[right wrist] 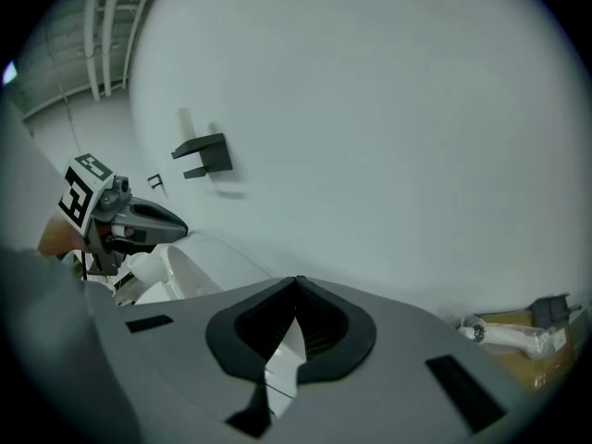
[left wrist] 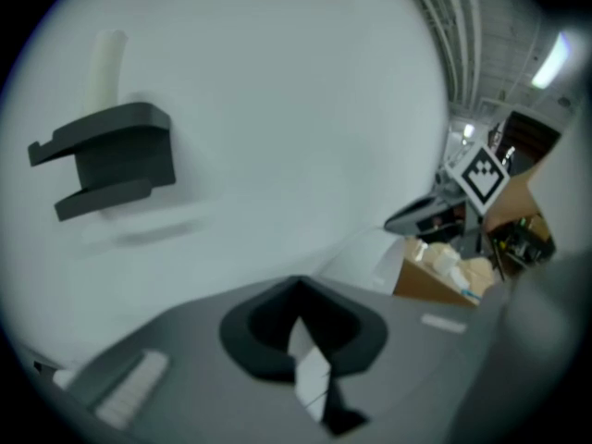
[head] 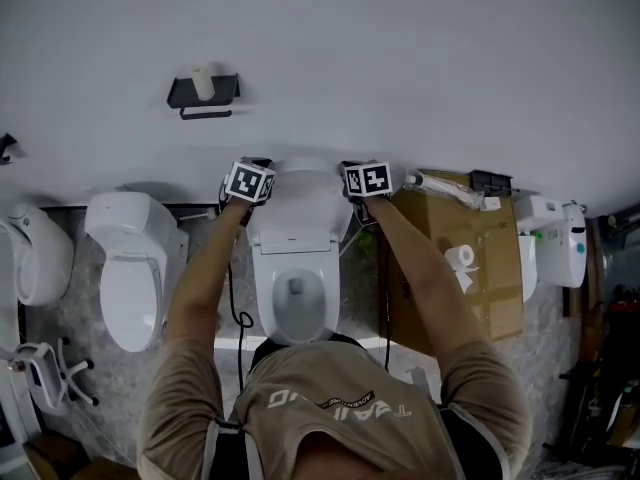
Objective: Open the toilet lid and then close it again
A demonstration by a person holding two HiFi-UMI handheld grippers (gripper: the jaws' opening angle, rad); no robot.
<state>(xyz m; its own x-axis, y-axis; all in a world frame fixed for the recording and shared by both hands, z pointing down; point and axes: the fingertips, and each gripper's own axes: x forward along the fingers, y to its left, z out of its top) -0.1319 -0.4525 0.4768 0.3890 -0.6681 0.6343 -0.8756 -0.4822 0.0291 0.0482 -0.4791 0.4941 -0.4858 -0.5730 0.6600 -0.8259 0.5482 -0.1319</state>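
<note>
While upright, lid (head: 298, 196) in both tools (left wrist: 296, 289) (right wrist: 296, 285).

Two grippers: left gripper (left wrist: 298, 294), right gripper (right wrist: 296, 289). Three toilets: one toilet (head: 296, 298) below the fingers, with the one raised lid (head: 297, 200) between both pairs; two others left of the left fingers. One cardboard box (head: 480, 268) right of the right fingers. One wall shelf (head: 203, 93) above them.
</note>
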